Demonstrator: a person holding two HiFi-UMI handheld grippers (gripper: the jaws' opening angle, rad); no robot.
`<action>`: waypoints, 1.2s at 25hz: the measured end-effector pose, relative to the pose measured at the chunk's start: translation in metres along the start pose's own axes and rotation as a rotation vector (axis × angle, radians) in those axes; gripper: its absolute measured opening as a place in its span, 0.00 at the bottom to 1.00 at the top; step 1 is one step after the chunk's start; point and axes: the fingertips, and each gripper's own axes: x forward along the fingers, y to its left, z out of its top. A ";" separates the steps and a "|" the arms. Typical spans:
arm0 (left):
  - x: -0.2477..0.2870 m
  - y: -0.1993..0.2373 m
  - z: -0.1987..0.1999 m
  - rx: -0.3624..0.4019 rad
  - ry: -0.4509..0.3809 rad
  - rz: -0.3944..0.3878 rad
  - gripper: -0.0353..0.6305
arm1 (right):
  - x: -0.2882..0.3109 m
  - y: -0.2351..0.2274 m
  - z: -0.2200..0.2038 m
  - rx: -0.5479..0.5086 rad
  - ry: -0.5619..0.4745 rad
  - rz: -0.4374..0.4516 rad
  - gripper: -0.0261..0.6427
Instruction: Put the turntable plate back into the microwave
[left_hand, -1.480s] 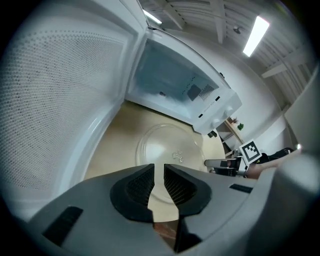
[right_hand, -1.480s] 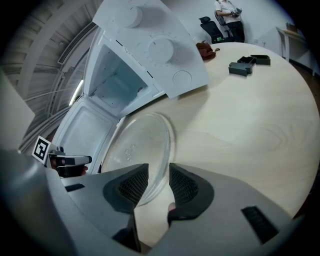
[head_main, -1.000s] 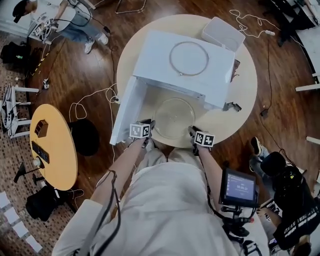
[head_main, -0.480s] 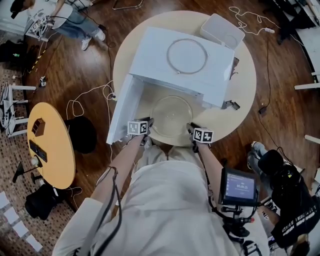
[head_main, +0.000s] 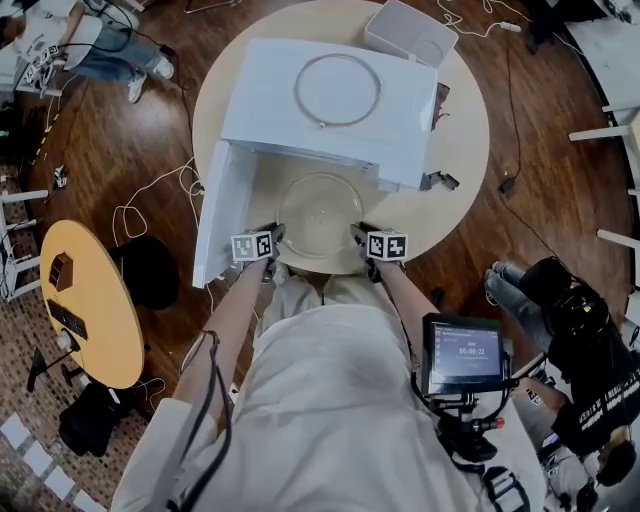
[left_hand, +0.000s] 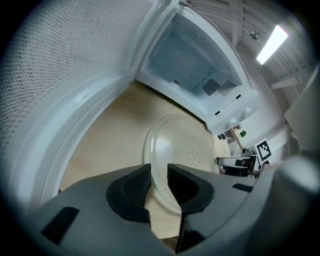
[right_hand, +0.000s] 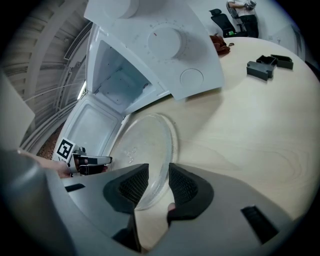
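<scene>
**Head view.** A round pale wooden desk (head_main: 455, 150) carries a white microwave oven (head_main: 260, 85) with its door (head_main: 215, 215) swung open to the left. A thin grey ring (head_main: 322, 124) lies on the oven's top. The clear round glass turntable plate (head_main: 320, 215) sits just in front of the open cavity, not inside it. The left tongs (head_main: 274, 236) are at its left rim and the right tongs (head_main: 357, 235) at its right rim.

**Left gripper view.** The left tongs (left_hand: 159, 182) are clamped on the near rim of the plate (left_hand: 182, 147), which passes between the two ribbed pads. Beyond it the oven cavity (left_hand: 192, 65) stands open, and the right tongs (left_hand: 239, 162) show at the far rim.

**Right gripper view.** The right tongs (right_hand: 159, 187) are likewise clamped on the plate (right_hand: 145, 145) at its rim. The left tongs (right_hand: 92, 161) show across it.

Whether the plate is clear of the desk cannot be told.
</scene>
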 end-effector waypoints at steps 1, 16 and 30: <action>0.001 0.000 -0.001 0.000 0.002 0.002 0.18 | 0.000 0.000 0.000 0.006 -0.001 0.001 0.23; 0.010 0.009 0.003 -0.025 -0.020 0.000 0.18 | 0.008 -0.006 0.008 0.056 -0.034 0.025 0.23; 0.007 0.007 -0.009 -0.104 -0.013 -0.031 0.18 | -0.001 -0.014 -0.007 0.117 -0.034 -0.002 0.14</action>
